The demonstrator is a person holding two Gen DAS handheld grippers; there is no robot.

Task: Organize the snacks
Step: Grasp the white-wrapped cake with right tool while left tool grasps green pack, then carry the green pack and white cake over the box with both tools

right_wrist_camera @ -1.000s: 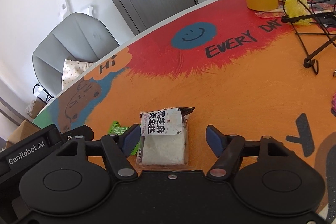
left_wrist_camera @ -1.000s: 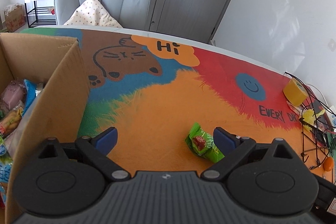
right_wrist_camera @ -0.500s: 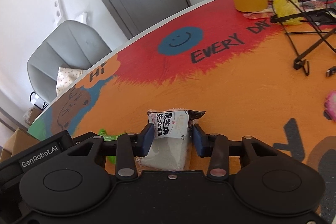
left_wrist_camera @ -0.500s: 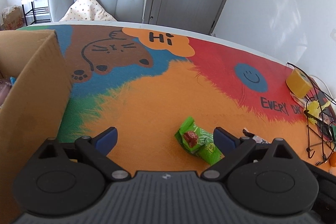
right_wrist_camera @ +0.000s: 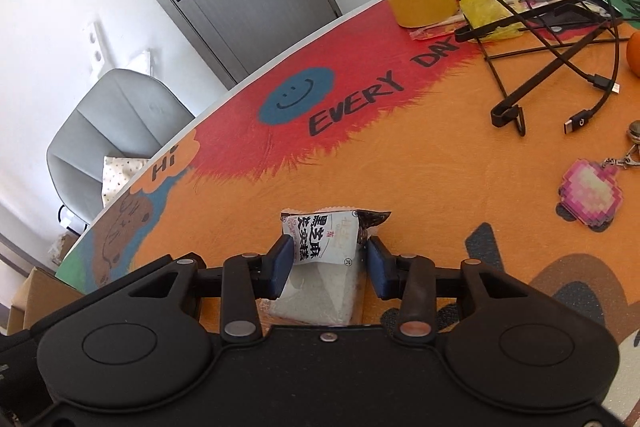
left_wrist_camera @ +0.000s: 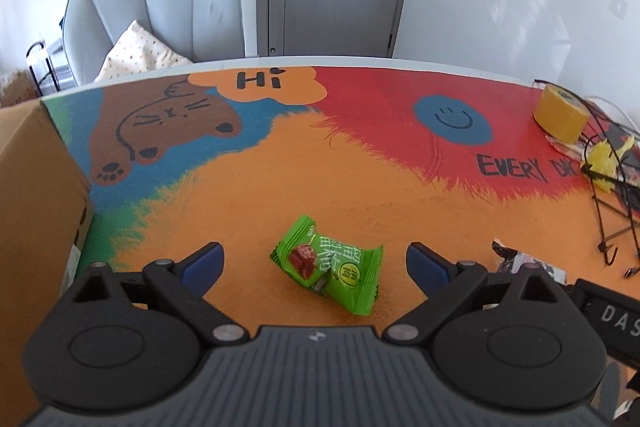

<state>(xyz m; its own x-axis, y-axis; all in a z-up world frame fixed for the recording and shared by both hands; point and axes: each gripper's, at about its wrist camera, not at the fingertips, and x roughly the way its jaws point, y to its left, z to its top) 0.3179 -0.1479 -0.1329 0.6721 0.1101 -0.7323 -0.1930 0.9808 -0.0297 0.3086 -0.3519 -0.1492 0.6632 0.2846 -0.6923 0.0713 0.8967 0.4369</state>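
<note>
between right tongs (right_wrist_camera: 327, 265): white snack (right_wrist_camera: 320, 267)

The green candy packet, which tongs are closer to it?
Left. The green candy packet lies on the table between the open left tongs. The right tongs are off to its side, shut on the white snack pack.

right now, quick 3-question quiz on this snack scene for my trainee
1. True or false: the left gripper is shut on the green snack packet.
2. What does the right gripper hold? A) tape roll B) white snack pack C) keychain
3. Fill in: the cardboard box sits at the table's ___ edge in the left wrist view.

Key: 1 false, its jaws are wide open around the packet; 2 B, the white snack pack; 3 left.
</note>
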